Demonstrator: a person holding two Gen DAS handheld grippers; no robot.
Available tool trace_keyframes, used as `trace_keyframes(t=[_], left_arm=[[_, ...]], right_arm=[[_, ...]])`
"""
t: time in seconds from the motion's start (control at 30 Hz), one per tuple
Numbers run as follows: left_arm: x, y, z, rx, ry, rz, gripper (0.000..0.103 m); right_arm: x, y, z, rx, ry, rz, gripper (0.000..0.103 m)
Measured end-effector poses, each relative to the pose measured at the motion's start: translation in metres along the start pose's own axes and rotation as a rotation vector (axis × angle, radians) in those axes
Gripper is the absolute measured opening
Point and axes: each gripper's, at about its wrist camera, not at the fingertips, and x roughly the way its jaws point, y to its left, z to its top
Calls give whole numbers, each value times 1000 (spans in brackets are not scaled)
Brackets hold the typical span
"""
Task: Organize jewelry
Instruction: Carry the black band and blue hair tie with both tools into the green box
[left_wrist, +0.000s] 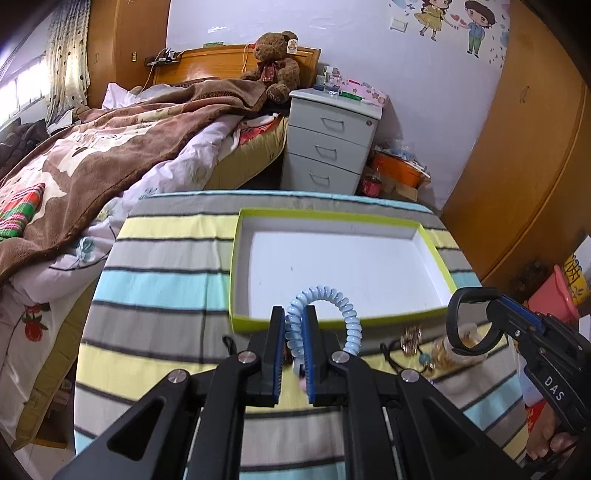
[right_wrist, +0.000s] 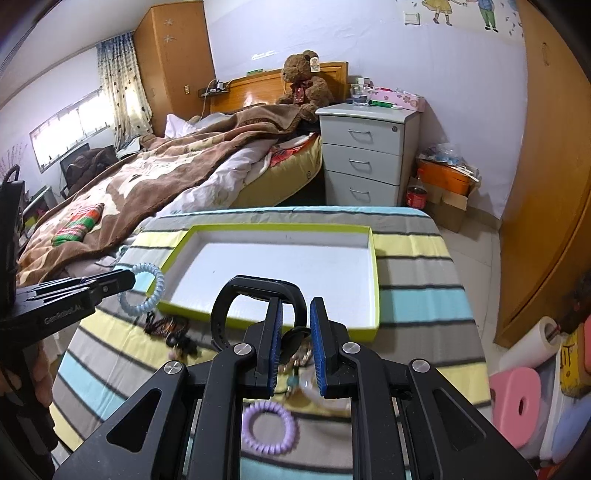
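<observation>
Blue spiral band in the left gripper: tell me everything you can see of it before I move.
The blue spiral band is a pale blue, glossy coil, plastic by its look, forming a closed loop. The left gripper pinches one side between its blue pads; the rest arches free, held up over the near rim of the green-edged tray. In the right wrist view it hangs just outside the tray's left corner, above the striped cloth, touching nothing else.

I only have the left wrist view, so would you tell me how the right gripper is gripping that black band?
Observer: The black wristband loops around one finger of the right gripper, and its other end sits between the two fingers.
Operator: Thank you. Is anything lying underneath that gripper?
Observer: Yes, a purple spiral hair tie lies flat on the striped cloth, right below it.
</observation>
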Motion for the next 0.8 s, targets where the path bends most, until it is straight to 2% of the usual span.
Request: trace_keyframes(t=[0.2,0.47,0.8], left_arm=[[16,7,20,-21,1,-7,10],[48,12,42,-43,20,-17,10],[90,15,55,-47,66,-14,10]], right_arm=[[22,-6,23,-8,13,-25,16],[66,-19,47,-2,84,-46,16],[111,-35,56,-3,160,-71,16]])
